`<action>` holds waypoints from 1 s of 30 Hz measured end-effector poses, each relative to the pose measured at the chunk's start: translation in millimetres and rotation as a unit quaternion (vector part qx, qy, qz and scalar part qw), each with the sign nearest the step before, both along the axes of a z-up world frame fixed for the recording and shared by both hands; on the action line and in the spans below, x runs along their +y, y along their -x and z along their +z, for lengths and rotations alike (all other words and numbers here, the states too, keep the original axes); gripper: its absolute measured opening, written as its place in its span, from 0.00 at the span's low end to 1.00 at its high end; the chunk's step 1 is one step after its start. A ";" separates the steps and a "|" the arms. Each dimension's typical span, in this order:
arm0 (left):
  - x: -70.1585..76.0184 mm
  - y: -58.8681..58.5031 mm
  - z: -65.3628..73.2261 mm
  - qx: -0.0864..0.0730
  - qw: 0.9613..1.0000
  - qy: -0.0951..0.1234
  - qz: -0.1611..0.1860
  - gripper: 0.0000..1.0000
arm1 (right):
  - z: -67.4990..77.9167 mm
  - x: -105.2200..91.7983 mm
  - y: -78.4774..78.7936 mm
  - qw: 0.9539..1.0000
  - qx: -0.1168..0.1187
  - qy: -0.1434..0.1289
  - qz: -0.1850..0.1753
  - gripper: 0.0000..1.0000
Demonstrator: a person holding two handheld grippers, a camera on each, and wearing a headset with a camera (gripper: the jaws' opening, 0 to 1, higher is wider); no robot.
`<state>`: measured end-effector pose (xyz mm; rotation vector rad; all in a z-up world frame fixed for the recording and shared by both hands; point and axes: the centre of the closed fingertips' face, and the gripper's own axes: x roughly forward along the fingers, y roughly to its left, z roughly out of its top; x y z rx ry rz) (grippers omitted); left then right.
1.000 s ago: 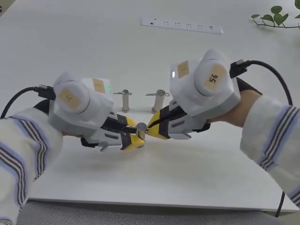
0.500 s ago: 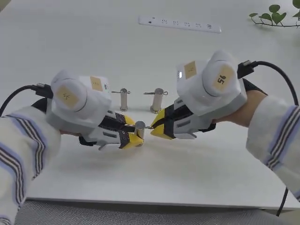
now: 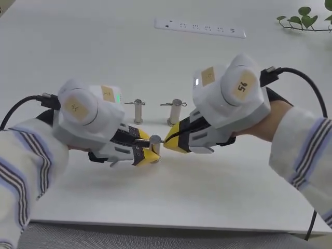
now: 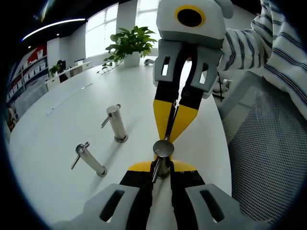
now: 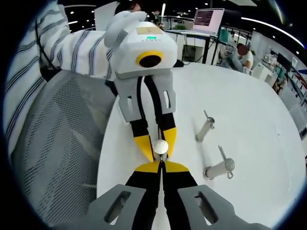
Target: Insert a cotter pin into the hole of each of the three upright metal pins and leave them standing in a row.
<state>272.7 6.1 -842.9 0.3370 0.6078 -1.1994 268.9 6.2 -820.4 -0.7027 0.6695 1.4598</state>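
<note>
Steel upright pin, third of three: near the table's front edge, clamped between the left gripper's jaws. Cotter pin, axis level, pinched in the closed right gripper, just right of the pin's head; whether it has entered the hole cannot be told.

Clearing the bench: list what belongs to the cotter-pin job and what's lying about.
Job: silver cylindrical metal pin in left gripper; thin wire cotter pin in right gripper; two upright silver pins behind.
Idle: white power strip; green leafy plant.
</note>
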 end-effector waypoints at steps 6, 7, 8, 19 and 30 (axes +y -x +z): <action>-0.1 -0.4 -0.3 0.000 1.000 0.000 -0.001 0.11 | -1.1 -1.2 -0.3 1.000 0.000 0.000 -0.001 0.03; -0.2 -0.5 -0.3 -0.001 1.000 0.000 -0.001 0.11 | -1.2 -1.7 -0.3 1.000 0.000 -0.001 -0.002 0.03; -0.4 -0.4 -0.4 0.000 1.000 0.000 -0.002 0.11 | -1.1 -1.7 0.0 1.000 0.000 -0.002 -0.002 0.04; -0.6 -0.8 -0.5 -0.003 1.000 -0.002 -0.003 0.11 | -2.3 -4.2 -1.3 1.000 -0.004 -0.003 -0.005 0.12; -1.6 -3.4 -0.1 -0.006 1.000 0.001 0.001 0.12 | -1.8 -15.2 -1.0 0.999 0.007 -0.015 -0.038 0.13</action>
